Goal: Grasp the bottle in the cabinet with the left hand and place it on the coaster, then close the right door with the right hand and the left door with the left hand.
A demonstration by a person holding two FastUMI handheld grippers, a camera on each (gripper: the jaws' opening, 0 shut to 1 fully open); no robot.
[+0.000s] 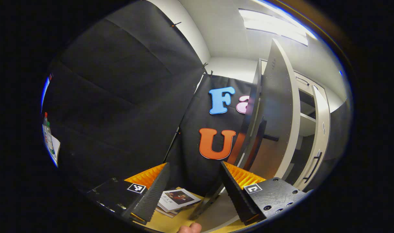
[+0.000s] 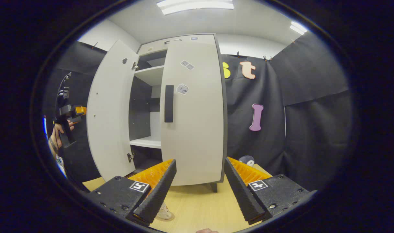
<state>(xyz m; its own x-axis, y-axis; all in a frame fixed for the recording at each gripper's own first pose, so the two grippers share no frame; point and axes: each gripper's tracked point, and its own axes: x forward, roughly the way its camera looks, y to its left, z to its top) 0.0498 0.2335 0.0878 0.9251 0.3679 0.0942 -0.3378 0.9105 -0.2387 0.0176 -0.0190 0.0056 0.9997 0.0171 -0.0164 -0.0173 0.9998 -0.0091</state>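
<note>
In the right gripper view the pale cabinet (image 2: pixel 197 40) stands on the wooden table (image 2: pixel 197 204). Its right door (image 2: pixel 193 123), with a dark handle (image 2: pixel 169 103), lies flat against the front. The left door (image 2: pixel 110 110) swings wide open, baring white shelves (image 2: pixel 148 141) with nothing on them. My right gripper (image 2: pixel 200 184) is open, a short way before the right door. A hand (image 2: pixel 56 136) holds my left gripper (image 2: pixel 79 110) beyond the open left door. In the left gripper view that gripper (image 1: pixel 193 184) is open, beside the left door (image 1: pixel 276 123) near its handle (image 1: pixel 262 137).
A booklet (image 1: pixel 178 198) lies on the table in front of my left fingers. A small pale object (image 2: pixel 165 214), partly hidden by a finger, sits on the table near the cabinet. A plush toy (image 2: pixel 247 159) rests to the cabinet's right. Bottles (image 1: pixel 47 131) stand far left.
</note>
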